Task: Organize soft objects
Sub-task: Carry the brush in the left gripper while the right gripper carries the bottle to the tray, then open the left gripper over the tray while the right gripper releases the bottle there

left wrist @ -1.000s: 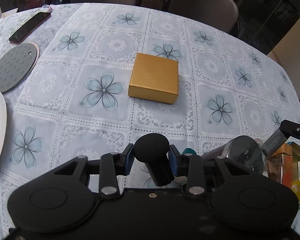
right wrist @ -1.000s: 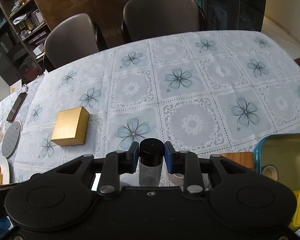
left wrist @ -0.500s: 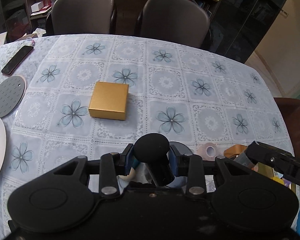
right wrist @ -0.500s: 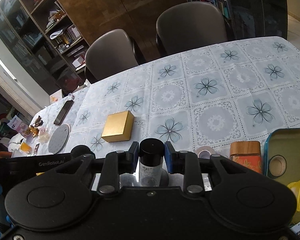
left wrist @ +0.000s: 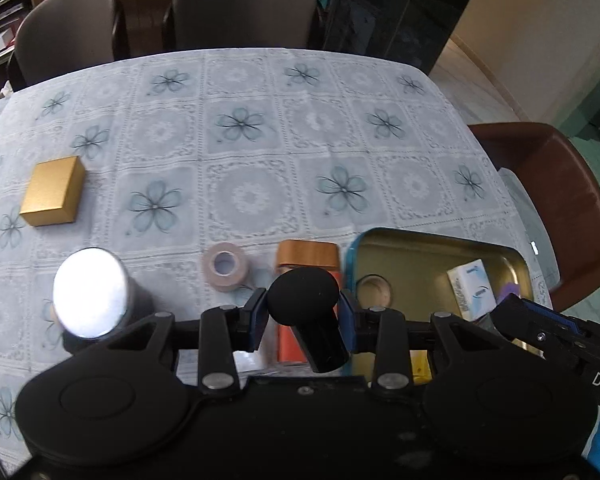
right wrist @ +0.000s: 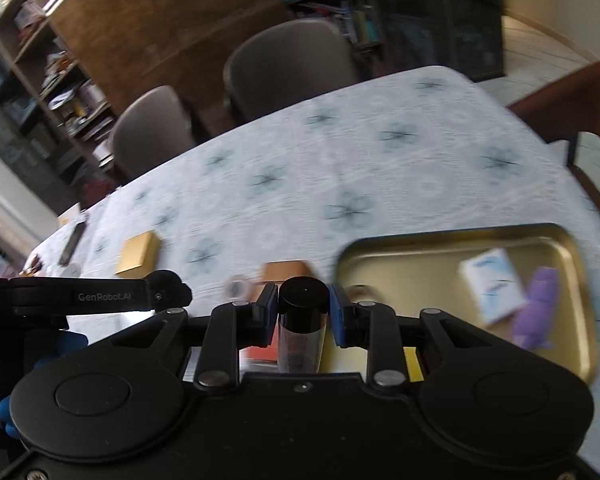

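Note:
My left gripper (left wrist: 303,307) is shut on a black foam-headed stick (left wrist: 304,294) that stands up between the blue pads. My right gripper (right wrist: 303,312) is shut on a clear vial with a black cap (right wrist: 303,294). Just ahead and to the right of both lies a gold tin tray with a blue rim (left wrist: 440,240) (right wrist: 416,248). In it are a white tissue pack (left wrist: 470,285) (right wrist: 493,290), a purple soft thing (right wrist: 538,308) and a small tape roll (left wrist: 374,290). The right wrist view is blurred.
A gold box (left wrist: 54,192) lies at the left on the flowered tablecloth. Near me stand a silver-lidded can (left wrist: 90,294), a beige tape roll (left wrist: 225,266) and a wooden-lidded jar (left wrist: 307,254). Grey chairs (left wrist: 244,4) stand behind the table, a brown chair (left wrist: 560,200) at its right end.
Both grippers have swung to the right along the table and risen a little. The gold box has slid to the left of view and the tin tray has come in. Both grips are unchanged.

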Demonstrator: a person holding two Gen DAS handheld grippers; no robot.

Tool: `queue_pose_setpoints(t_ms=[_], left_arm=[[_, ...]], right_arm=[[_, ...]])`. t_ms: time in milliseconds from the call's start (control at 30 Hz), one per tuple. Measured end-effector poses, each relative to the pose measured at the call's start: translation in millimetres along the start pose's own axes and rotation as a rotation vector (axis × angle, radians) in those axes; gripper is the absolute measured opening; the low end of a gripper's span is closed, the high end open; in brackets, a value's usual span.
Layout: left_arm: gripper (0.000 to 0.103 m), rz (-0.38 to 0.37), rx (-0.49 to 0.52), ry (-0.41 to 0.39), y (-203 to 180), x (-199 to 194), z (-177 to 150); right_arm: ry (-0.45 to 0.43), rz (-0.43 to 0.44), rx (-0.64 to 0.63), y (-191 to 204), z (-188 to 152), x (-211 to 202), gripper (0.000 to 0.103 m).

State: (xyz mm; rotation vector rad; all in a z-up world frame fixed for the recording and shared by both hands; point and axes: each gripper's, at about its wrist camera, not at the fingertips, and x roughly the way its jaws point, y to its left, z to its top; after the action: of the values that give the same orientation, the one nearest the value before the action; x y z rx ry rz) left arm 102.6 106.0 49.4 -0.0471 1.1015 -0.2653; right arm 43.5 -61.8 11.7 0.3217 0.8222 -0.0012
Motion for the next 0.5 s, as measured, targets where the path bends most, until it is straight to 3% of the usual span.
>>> queue_pose_setpoints(t_ms=[133, 267, 367, 433, 500], left_arm=[[0.034, -0.003, 0.032, 0.025, -55, 27, 9], [0.034, 0.008, 0.034, 0.049, -89, 53, 18], [0.043, 0.034, 0.036, 0.055, -107, 65, 21], [0.059, 0.058, 0.036, 0.05, -115, 71, 21], [0.061, 0.074, 0.035, 0.053, -120, 74, 21]], right_arm=[[0.01, -0.067, 0.012, -47, 5, -11, 0.03], [0.043, -0.067, 0.005, -79, 7, -14, 0.03], [0.049, -0.069, -0.02, -92, 8, -14, 0.03], [0.048, -0.072, -0.044, -99, 8, -14, 0.031], [0.052, -0.07, -0.056, -103, 9, -12, 0.032]])
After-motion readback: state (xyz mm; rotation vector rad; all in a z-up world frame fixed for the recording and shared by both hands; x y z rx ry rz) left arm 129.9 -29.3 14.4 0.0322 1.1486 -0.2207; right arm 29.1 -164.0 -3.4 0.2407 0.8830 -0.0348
